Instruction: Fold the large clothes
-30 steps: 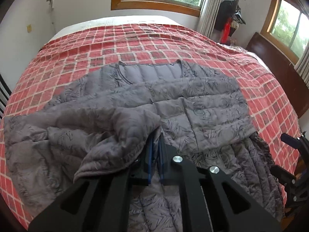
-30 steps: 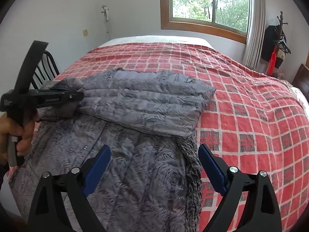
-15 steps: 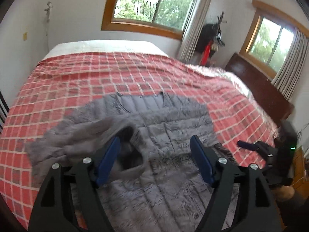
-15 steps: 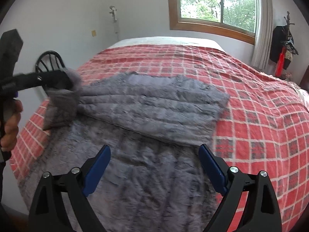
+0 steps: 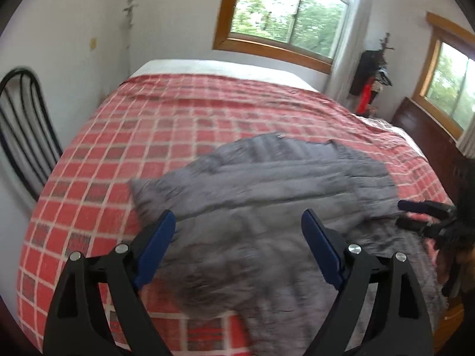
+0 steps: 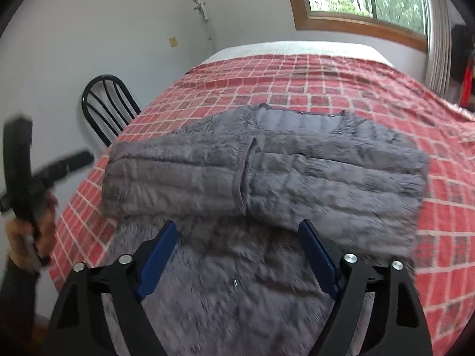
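A grey quilted jacket (image 6: 267,178) lies on the red checked bedspread (image 6: 297,89). Both sleeves are folded across its upper body and meet near the middle. Its lower part spreads toward me. The jacket also shows in the left wrist view (image 5: 282,184), blurred. My left gripper (image 5: 237,237) is open and empty, above the jacket's lower left part. My right gripper (image 6: 237,243) is open and empty, above the jacket's lower part just below the folded sleeves. The left gripper also shows at the far left of the right wrist view (image 6: 44,175).
A black metal chair (image 6: 107,106) stands by the bed's left side against the white wall. A dark wooden cabinet (image 5: 427,136) stands right of the bed. Windows (image 5: 285,14) are on the far wall. The bedspread (image 5: 178,124) lies bare beyond the jacket.
My left gripper let go of the left sleeve, which now lies folded across the jacket, and pulled back to the left. My right gripper stayed open and shifted slightly.
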Available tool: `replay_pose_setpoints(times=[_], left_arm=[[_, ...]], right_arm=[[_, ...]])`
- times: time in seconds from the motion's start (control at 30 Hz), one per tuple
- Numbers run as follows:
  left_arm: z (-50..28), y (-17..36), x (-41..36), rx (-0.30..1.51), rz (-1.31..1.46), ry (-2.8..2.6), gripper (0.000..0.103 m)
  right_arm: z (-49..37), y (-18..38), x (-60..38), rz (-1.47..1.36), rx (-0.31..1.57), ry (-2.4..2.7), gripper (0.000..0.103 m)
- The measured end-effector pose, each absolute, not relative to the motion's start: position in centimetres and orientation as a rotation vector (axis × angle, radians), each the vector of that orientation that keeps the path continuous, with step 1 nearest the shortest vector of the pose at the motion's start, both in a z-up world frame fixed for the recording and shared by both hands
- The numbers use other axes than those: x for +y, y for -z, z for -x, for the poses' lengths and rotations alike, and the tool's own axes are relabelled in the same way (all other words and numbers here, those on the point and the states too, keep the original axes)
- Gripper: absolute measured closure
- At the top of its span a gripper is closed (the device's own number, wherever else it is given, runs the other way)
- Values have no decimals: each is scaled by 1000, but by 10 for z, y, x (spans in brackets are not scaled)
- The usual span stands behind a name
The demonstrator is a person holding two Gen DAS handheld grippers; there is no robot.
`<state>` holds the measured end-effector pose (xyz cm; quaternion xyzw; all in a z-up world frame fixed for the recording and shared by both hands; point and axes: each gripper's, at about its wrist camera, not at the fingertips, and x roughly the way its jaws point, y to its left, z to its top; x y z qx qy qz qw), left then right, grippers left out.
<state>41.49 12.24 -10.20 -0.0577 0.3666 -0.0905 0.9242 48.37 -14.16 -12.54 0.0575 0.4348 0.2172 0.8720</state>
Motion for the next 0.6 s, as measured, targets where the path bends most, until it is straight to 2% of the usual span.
replay_pose_setpoints(times=[0.33, 0.47, 0.5, 0.53, 0.57, 0.6], left_arm=[[-427, 136, 150, 765, 150, 113, 17], [-432, 145, 152, 783, 164, 111, 17], [-433, 147, 152, 785, 161, 111, 17], [-433, 148, 151, 784, 159, 115, 17], [-433, 148, 151, 781, 156, 114, 17], [-433, 149, 150, 777, 149, 110, 17]], right_arm=[[-558, 163, -105, -203, 1029, -537, 24], [-564, 162, -94, -169, 1059, -585, 62], [-563, 159, -92, -145, 1055, -593, 68], [-561, 156, -90, -121, 1047, -600, 80], [-560, 153, -89, -103, 1038, -605, 87], [-558, 148, -90, -92, 1025, -614, 89]])
